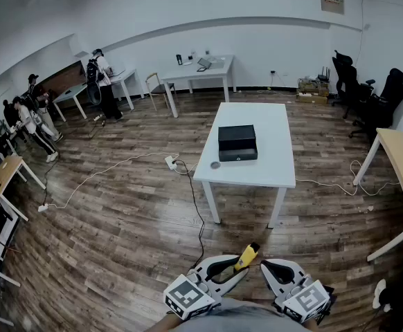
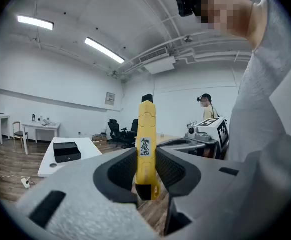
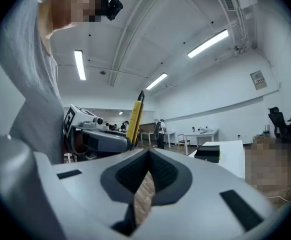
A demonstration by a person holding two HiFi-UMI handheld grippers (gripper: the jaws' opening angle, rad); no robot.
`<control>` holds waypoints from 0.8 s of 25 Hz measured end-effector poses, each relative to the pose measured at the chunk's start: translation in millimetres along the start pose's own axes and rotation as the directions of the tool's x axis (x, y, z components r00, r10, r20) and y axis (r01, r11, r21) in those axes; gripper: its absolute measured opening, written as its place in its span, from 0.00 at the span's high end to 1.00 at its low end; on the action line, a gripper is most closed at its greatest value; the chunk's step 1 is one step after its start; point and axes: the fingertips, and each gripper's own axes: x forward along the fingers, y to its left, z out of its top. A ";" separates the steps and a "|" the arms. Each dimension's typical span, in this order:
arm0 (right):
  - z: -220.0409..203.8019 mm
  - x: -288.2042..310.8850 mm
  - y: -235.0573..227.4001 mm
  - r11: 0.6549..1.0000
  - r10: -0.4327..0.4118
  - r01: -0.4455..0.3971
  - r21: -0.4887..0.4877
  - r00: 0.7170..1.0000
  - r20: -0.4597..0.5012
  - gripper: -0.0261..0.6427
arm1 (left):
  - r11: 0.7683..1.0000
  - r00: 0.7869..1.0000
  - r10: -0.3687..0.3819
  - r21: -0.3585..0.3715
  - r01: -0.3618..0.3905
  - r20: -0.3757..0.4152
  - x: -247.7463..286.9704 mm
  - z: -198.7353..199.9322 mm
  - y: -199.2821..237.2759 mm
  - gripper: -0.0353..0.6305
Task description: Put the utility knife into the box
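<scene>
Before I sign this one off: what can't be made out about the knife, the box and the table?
Every view: the black box is too far and small to tell whether its lid is open.
Head view: the small round thing near it on the white table is too small to identify.
Left gripper view: the utility knife has unreadable label print, and the left gripper covers its middle.

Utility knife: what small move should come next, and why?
Probably carry it forward toward the white table. The left claw is clamped on the utility knife, but the black box sits on that table, far ahead across the floor.
</scene>
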 end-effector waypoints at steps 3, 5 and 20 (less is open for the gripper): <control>0.0 -0.3 -1.6 1.000 0.003 -0.003 0.002 1.000 -0.001 0.92 | 1.000 1.000 0.007 -0.002 -0.007 0.001 -0.4 0.2 -0.5 0.76; 1.0 1.3 -0.6 1.000 0.009 -0.009 0.006 1.000 -0.001 0.92 | 1.000 1.000 0.014 -0.004 -0.014 -0.001 -2.4 0.4 0.3 0.76; 0.7 4.0 -2.2 0.999 0.037 -0.037 0.031 0.999 0.014 0.92 | 1.000 1.000 0.018 -0.009 -0.018 -0.016 2.6 -2.7 0.9 0.76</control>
